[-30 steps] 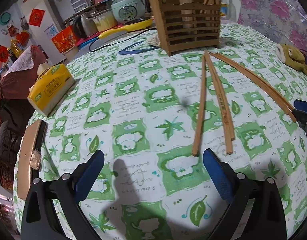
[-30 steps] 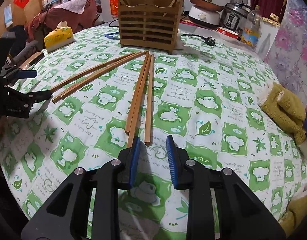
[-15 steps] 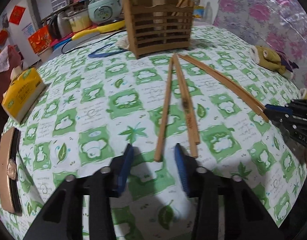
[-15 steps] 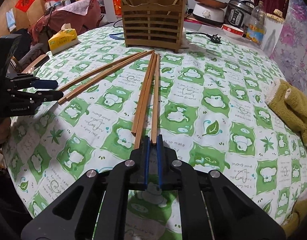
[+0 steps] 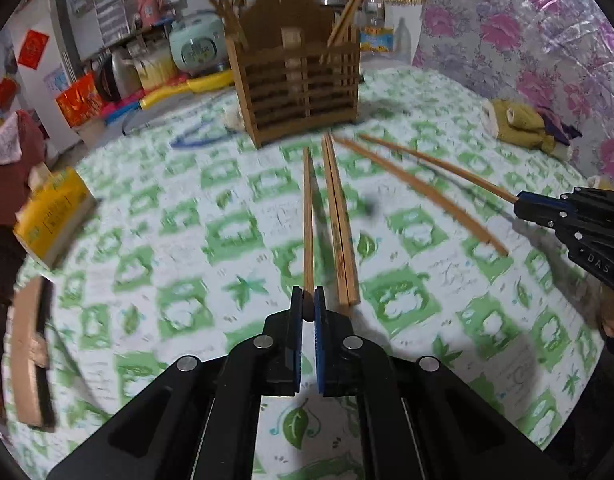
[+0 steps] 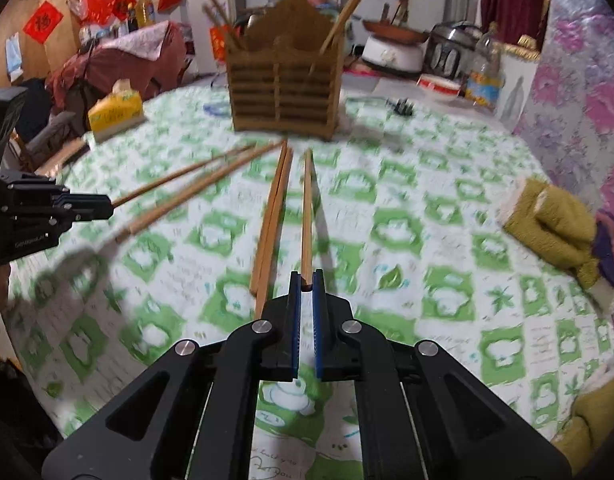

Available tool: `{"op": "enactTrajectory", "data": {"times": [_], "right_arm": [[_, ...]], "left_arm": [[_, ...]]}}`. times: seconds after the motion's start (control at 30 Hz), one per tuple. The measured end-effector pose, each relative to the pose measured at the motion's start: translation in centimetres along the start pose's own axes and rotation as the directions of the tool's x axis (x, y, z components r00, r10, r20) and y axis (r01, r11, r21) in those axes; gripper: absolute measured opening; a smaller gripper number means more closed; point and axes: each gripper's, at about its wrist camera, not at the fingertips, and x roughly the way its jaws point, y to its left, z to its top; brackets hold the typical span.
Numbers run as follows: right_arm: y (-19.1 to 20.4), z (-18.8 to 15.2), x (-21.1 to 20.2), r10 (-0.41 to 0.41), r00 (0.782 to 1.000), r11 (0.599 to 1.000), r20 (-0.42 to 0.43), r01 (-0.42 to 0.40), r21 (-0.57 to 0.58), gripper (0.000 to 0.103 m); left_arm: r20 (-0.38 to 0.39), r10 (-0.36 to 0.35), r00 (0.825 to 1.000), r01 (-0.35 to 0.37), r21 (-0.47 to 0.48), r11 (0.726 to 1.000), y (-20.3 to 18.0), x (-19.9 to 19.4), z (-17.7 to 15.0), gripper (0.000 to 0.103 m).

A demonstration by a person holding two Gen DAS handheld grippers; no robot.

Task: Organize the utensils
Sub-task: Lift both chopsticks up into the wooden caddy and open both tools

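Note:
Several wooden chopsticks lie on the green-and-white tablecloth (image 5: 187,240) in front of a slatted wooden utensil holder (image 5: 299,88), also in the right wrist view (image 6: 283,96). My left gripper (image 5: 307,300) is shut on the near end of one chopstick (image 5: 308,216), lifted slightly. My right gripper (image 6: 306,280) is shut on the near end of another chopstick (image 6: 307,208). Each gripper shows in the other's view, holding a chopstick: the right one (image 5: 523,202), the left one (image 6: 107,206). A pair of chopsticks (image 5: 339,232) lies flat between them.
A yellow tissue pack (image 5: 51,216) sits at the table's left. A yellow-brown cloth (image 6: 555,228) lies at the right edge. A blue cable (image 5: 195,138), rice cookers and bottles stand behind the holder. A brown strip (image 5: 27,352) lies at the near left edge.
My left gripper moved right and forward, then closed on a chopstick. My right gripper closed on its chopstick and raised it; both held sticks have separated from their neighbours.

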Motion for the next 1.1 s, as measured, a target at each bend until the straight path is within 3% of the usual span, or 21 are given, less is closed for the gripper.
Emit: {"op": "enactTrajectory", "data": {"times": [0.27,0.77,0.9,1.1], "right_arm": [[0.3,5.4,-6.0,0.004,0.980,1.000,0.198,-0.001,-0.015,0.006],[-0.5,12.5,-10.2,0.024,0.944,0.999,0.329,-0.038,0.036,0.006],[-0.8,15.4,-11.1,0.027,0.918,0.997,0.395,-0.050,0.050,0.006],[-1.7,20.2,-11.6,0.029,0.870,0.991,0.492,-0.090,0.102,0.006]], "left_arm": [[0.112,0.002,0.994,0.001,-0.028,1.000,0.4,-5.5,4.5,0.006],[0.227,-0.028,0.974,0.039,-0.045,0.998,0.1,-10.5,13.9,0.006],[0.279,-0.007,0.960,0.026,-0.064,0.998,0.8,-11.7,17.5,0.006],[0.398,0.038,0.917,0.021,-0.142,0.990,2.9,-14.0,23.5,0.006]]}}
